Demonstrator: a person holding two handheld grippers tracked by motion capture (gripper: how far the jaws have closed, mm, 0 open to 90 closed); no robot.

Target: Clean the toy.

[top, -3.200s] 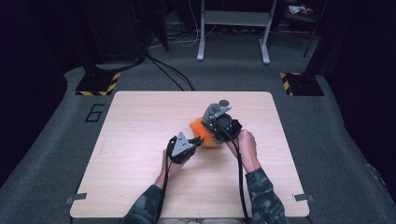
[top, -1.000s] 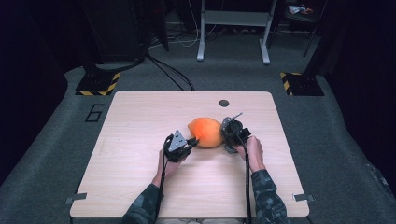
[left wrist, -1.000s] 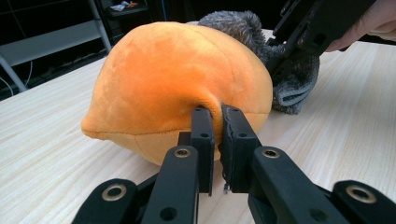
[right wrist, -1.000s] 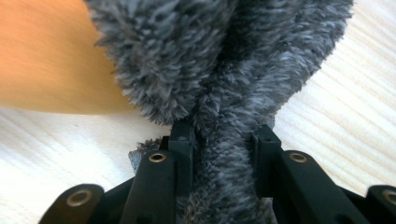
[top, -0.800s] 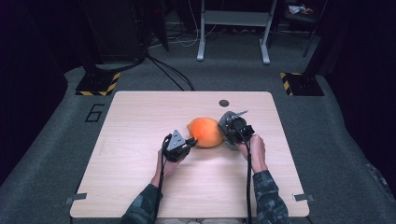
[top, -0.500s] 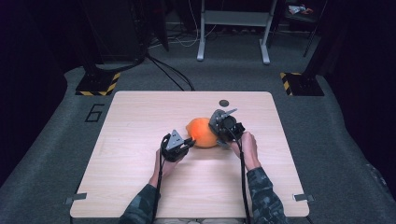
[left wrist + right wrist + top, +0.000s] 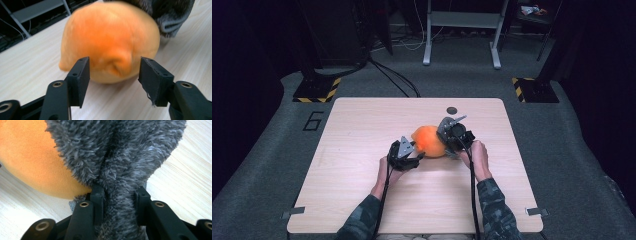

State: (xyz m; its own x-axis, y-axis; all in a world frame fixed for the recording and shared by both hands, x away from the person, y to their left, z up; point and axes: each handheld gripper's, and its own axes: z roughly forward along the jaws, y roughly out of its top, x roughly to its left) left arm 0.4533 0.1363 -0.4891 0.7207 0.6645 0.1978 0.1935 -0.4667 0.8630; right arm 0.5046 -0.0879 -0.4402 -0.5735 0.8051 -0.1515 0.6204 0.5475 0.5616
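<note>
An orange plush toy [image 7: 429,141] lies mid-table, with grey fuzzy fabric [image 7: 117,152] attached on its right side. My left gripper [image 7: 113,72] is at the toy's near-left side. Its jaws have just been opening and now stand apart on either side of a small orange nub, with neither pad pressing it. In the high view the left gripper [image 7: 418,156] points at the toy [image 7: 110,40] from the left. My right gripper [image 7: 120,197] is shut on a fold of the grey fabric, beside the orange body [image 7: 32,162]. In the high view the right gripper [image 7: 447,149] sits at the toy's right.
A small black disc [image 7: 452,110] lies on the wooden table [image 7: 362,200] near its far edge. Beyond the table, stand bases with yellow-black stripes [image 7: 317,90] rest on the grey floor. Grey fabric [image 7: 172,15] shows behind the toy in the left gripper view.
The left jaws have spread apart and let go of the orange nub. The right gripper has shifted slightly up and left with the grey fabric since a second ago.
</note>
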